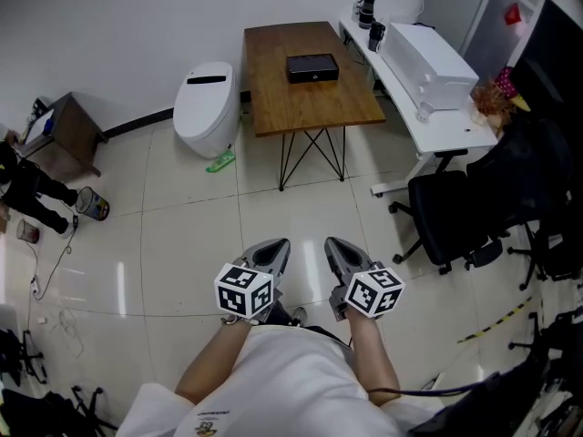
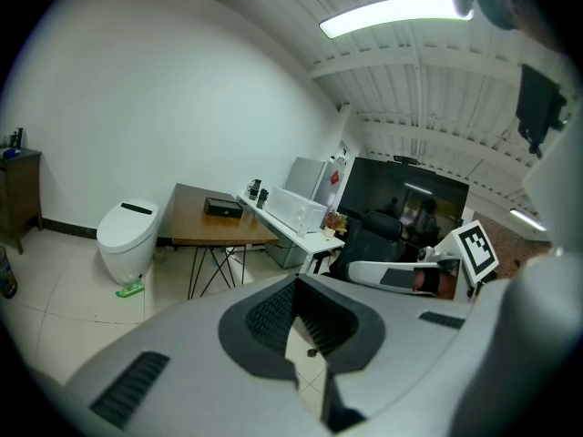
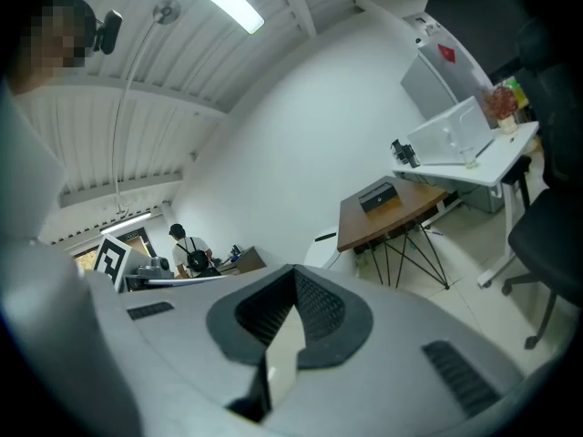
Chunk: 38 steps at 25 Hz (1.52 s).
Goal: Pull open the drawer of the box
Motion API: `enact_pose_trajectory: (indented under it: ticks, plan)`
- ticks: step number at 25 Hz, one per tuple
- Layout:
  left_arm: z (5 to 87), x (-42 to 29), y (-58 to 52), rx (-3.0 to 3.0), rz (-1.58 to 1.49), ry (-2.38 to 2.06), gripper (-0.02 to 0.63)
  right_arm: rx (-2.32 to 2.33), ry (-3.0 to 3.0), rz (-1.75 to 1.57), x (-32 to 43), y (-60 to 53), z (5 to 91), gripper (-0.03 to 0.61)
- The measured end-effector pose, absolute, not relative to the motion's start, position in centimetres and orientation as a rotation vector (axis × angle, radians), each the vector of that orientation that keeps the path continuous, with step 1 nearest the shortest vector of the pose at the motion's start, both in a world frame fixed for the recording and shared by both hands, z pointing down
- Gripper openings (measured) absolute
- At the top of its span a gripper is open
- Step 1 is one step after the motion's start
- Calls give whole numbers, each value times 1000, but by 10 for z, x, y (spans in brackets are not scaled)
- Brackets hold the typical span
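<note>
On the wooden table, head view: the black box sits toward the far end of the table, well apart from both grippers. Its drawer looks fully pushed in.
Left gripper, head view: the left gripper is held close to the person's body above the tiled floor, jaws together.
Right gripper, head view: the right gripper hangs just beside the left one, jaws together as well.
Left gripper view: the jaws meet at their tips with nothing between them. The box shows small and far ahead on the table.
Right gripper view: these jaws are likewise closed on nothing. The box is distant, lying flat on the table.
Box contents: hidden, since no part of the drawer is out. A pale spot on the near face may be the pull, but it is too small to tell.
Risk, sliding: the box looks light and loose, so a one-sided pull would likely drag the whole box toward the table's edge unless the other gripper steadies it.
Risk, grip: jaws that stay closed cannot take a small pull, and a shallow bite may slip off.
</note>
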<state>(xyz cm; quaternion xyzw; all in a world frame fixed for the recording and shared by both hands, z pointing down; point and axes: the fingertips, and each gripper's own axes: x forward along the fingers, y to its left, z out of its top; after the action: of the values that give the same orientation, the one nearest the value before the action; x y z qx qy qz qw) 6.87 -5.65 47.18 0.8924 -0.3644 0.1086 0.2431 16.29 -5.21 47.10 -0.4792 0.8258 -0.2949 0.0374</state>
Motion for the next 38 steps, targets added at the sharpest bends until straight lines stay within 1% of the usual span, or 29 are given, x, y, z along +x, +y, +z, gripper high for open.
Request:
enact_pose_trajectory:
  ticks: [6,16,38]
  plan:
    - [479,84,-70,2443,333,-950,3,-1513,2512,-933,176,-60,481,-12]
    - [478,114,-125,2474,320,-875,3,-1587,2452,-916,207,-107,480,-12]
    - [464,125,-304,2474,285,-832,3,-1647,2431,-905,222,-279,465,-12]
